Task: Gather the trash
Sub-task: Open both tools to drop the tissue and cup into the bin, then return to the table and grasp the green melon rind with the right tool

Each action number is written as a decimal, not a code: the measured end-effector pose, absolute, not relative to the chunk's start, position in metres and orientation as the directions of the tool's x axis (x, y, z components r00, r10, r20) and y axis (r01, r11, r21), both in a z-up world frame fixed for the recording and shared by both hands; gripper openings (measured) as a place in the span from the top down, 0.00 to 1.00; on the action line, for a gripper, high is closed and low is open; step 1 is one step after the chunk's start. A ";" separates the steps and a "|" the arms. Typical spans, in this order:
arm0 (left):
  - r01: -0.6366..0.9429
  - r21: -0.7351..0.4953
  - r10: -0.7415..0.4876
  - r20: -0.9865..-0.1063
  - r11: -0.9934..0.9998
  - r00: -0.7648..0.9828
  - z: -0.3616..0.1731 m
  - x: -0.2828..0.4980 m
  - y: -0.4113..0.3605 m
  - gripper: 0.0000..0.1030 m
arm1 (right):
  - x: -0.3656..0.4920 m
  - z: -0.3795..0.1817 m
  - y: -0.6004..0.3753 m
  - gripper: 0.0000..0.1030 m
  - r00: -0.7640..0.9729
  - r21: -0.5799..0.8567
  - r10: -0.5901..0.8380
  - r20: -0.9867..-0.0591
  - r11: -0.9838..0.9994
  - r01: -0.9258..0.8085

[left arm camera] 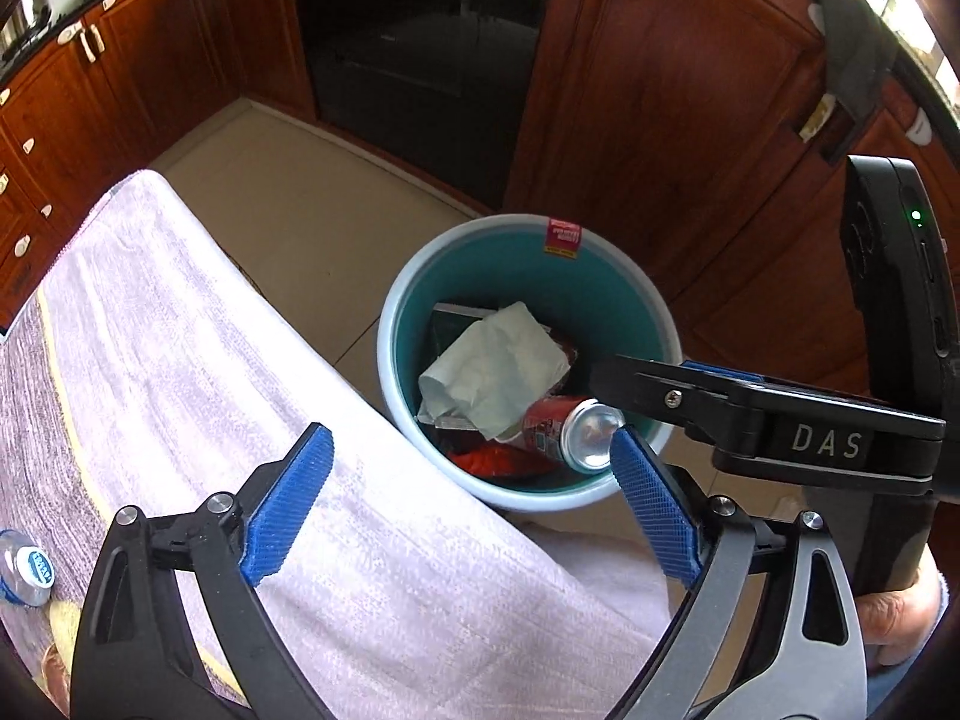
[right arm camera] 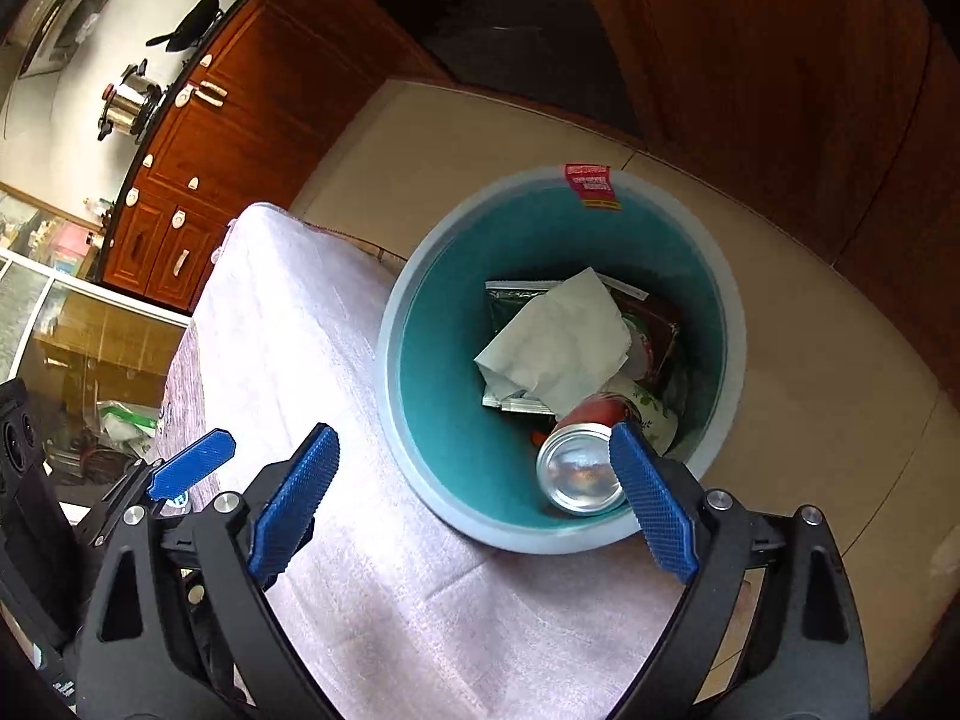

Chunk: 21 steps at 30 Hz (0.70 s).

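Both grippers hang over the teal trash bin (right arm camera: 414, 324) beside the cloth-covered table (left arm camera: 180, 324), pointing steeply down. Left gripper (left arm camera: 474, 492): jaws wide apart, nothing between the pads. Right gripper (right arm camera: 474, 495): jaws also wide apart and empty.

The red soda can (right arm camera: 579, 474) lies inside the bin on its side, silver base toward the cameras, long axis running away from the jaws into the bin. It rests against a crumpled white paper (right arm camera: 558, 342) and foil wrappers. In its own view the right gripper's right pad sits just beside the can; that gripper looks nearer.

A capped plastic bottle (left arm camera: 27, 567) on the table, left of the left gripper, is probably the next pick, so the left hand is better placed.
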State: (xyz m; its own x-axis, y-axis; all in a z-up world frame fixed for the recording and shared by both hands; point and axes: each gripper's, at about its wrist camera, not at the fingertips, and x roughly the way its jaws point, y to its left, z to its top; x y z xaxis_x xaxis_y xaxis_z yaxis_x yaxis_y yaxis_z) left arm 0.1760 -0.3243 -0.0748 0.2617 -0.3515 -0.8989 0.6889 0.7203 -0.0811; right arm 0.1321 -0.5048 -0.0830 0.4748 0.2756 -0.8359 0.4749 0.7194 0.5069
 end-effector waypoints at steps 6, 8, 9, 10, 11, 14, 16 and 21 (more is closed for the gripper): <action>0.680 -0.084 -0.366 -0.887 0.728 0.282 -0.063 0.168 -0.310 0.07 | 0.132 -0.068 -0.487 0.15 0.476 0.499 0.273 -0.836 0.738 0.454; 0.671 -0.089 -0.371 -0.883 0.736 0.289 -0.059 0.166 -0.298 0.07 | 0.133 -0.062 -0.478 0.15 0.477 0.501 0.278 -0.834 0.745 0.441; 0.667 -0.090 -0.371 -0.881 0.740 0.292 -0.057 0.165 -0.293 0.07 | 0.133 -0.060 -0.474 0.15 0.478 0.501 0.281 -0.832 0.749 0.434; 0.660 -0.091 -0.371 -0.880 0.746 0.298 -0.054 0.163 -0.285 0.07 | 0.133 -0.058 -0.467 0.15 0.478 0.502 0.284 -0.831 0.754 0.425; 0.652 -0.092 -0.371 -0.877 0.753 0.304 -0.052 0.162 -0.278 0.06 | 0.133 -0.056 -0.462 0.15 0.478 0.502 0.287 -0.830 0.758 0.416; 0.615 -0.106 -0.372 -0.870 0.781 0.323 -0.047 0.159 -0.246 0.06 | 0.136 -0.049 -0.439 0.14 0.471 0.504 0.306 -0.828 0.773 0.385; 0.591 -0.114 -0.369 -0.868 0.799 0.333 -0.045 0.158 -0.225 0.06 | 0.139 -0.047 -0.421 0.14 0.461 0.505 0.322 -0.827 0.786 0.356; 0.518 -0.098 -0.325 -0.871 0.850 0.368 -0.043 0.158 -0.163 0.06 | 0.151 -0.043 -0.370 0.14 0.426 0.506 0.367 -0.827 0.817 0.278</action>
